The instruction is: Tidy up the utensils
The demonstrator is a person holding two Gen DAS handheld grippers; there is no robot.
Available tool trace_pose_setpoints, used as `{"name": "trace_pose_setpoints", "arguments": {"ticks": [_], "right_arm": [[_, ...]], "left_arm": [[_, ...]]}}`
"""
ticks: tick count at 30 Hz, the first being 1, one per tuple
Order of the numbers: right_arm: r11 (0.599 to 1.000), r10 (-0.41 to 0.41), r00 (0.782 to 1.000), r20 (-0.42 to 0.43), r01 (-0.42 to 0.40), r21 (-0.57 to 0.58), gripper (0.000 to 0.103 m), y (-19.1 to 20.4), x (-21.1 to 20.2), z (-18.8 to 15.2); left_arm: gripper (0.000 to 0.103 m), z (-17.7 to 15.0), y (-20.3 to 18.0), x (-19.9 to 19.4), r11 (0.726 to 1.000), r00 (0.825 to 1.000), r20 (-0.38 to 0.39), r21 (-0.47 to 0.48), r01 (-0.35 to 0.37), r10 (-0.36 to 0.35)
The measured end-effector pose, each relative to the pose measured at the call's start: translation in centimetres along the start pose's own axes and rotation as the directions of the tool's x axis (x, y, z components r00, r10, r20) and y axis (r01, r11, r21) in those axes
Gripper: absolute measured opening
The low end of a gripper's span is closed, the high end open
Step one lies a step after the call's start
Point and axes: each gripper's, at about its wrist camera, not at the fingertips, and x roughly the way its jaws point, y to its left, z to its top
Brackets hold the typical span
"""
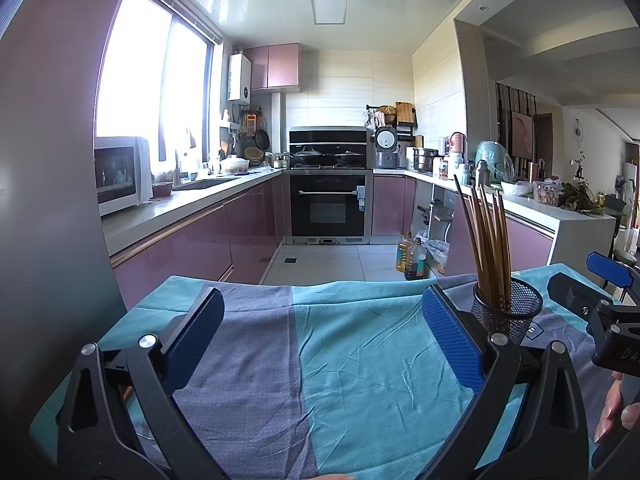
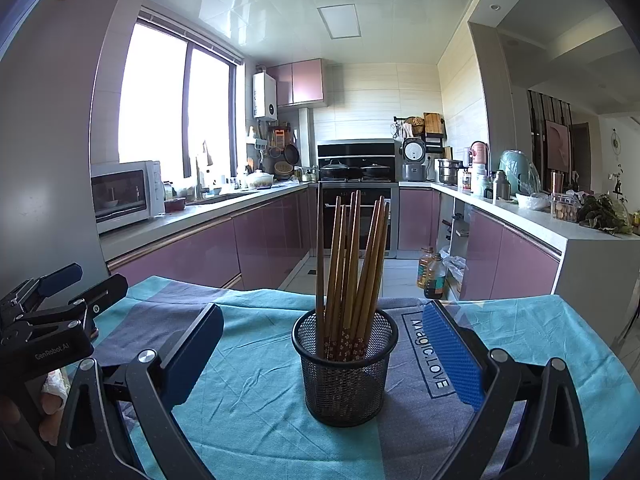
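A black mesh cup stands upright on the teal and purple cloth. Several brown chopsticks stand in it, tips up. My right gripper is open, its jaws wide on either side of the cup, not touching it. My left gripper is open and empty over the cloth, to the left of the cup and its chopsticks. The right gripper shows at the right edge of the left wrist view. The left gripper shows at the left edge of the right wrist view.
The cloth-covered table ends at its far edge, with the kitchen floor beyond. Oil bottles stand on the floor by a white counter. Purple cabinets run along the left.
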Motion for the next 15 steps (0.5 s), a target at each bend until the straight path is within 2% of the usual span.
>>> {"name": "trace_pose_setpoints", "arguments": {"ticks": [15], "right_arm": [[1.000,-0.007,1.000,0.001,0.007,0.005,0.096,-0.13,-0.07,0.23]], "left_arm": [[0.097,0.21,-0.14,0.03,1.000,1.000,0.007,-0.001,0.001,-0.001]]}}
